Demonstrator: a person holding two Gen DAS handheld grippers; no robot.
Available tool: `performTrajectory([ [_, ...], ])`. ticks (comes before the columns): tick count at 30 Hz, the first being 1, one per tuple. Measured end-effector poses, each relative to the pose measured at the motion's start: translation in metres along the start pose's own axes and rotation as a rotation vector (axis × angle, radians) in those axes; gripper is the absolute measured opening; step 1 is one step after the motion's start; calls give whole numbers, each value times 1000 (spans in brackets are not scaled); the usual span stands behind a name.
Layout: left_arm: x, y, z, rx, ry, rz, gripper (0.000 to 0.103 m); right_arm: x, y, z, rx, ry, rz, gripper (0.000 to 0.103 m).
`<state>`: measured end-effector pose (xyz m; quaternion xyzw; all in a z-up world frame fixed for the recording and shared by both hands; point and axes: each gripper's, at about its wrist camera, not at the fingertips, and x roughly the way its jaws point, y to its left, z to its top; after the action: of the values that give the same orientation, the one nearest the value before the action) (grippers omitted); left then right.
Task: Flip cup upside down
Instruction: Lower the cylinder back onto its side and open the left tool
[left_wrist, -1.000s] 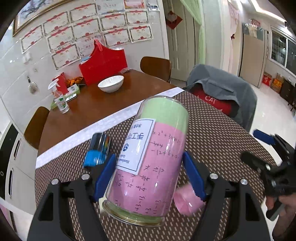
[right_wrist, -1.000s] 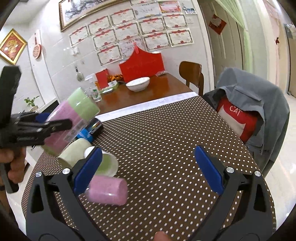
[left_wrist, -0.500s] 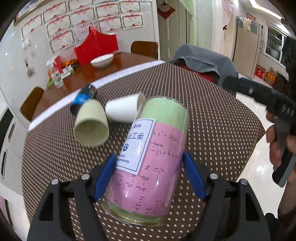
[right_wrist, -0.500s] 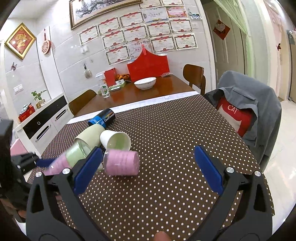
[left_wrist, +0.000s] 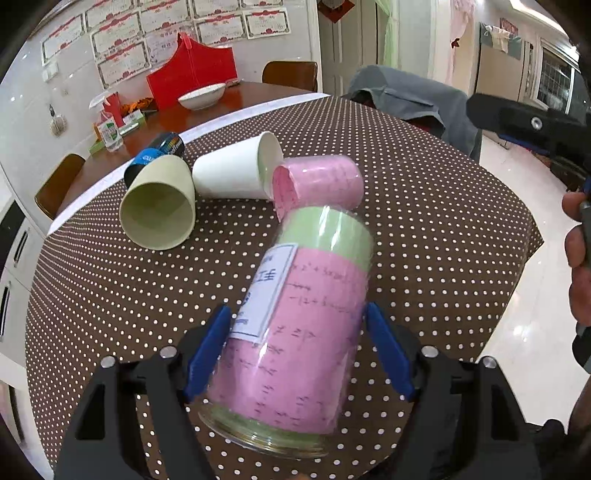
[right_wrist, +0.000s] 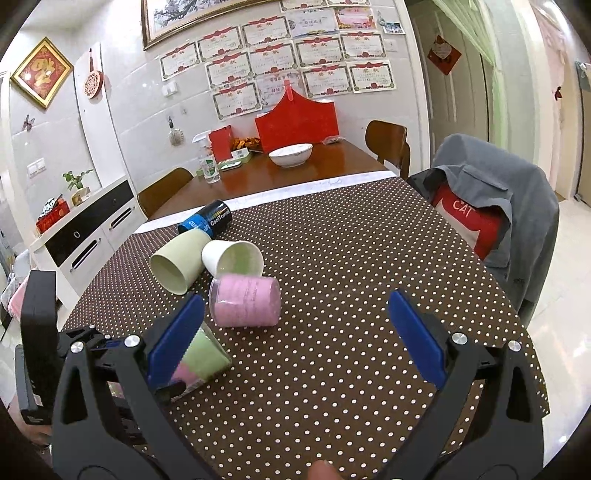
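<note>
Pink-green cup (left_wrist: 306, 332) pinched by left gripper (left_wrist: 299, 350), rim toward camera, base tilted forward; right gripper (right_wrist: 295, 332) fingers spread.

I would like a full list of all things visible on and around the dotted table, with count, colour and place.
Glass cup: 1, pink and green wrap, in left gripper.
Small cup: 1, pink, lying mid-table.
Paper cup: 1, white, lying behind it.
Plastic cup: 1, pale green, lying.
Can: 1, blue-black, lying.
Tablecloth: 1, brown dotted.
Bowl: 1, white, far table.
Jacket: 1, grey, on chair.
Left gripper: closed on glass cup.
Right gripper: open, empty.
</note>
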<state>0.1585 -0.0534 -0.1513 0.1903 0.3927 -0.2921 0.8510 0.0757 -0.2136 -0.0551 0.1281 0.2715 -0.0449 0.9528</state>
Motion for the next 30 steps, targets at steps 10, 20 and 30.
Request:
performTrajectory([
  [10,-27,5,-1,-57,-88,35,94,2,3,-3,31,22,35,97],
  [20,-64,15,-9,-125,-184,133,94,0,17,-1,38,29,68,97],
  [30,-101,24,-14,-177,-273,190,94,-8,35,2,16,18,91,97],
])
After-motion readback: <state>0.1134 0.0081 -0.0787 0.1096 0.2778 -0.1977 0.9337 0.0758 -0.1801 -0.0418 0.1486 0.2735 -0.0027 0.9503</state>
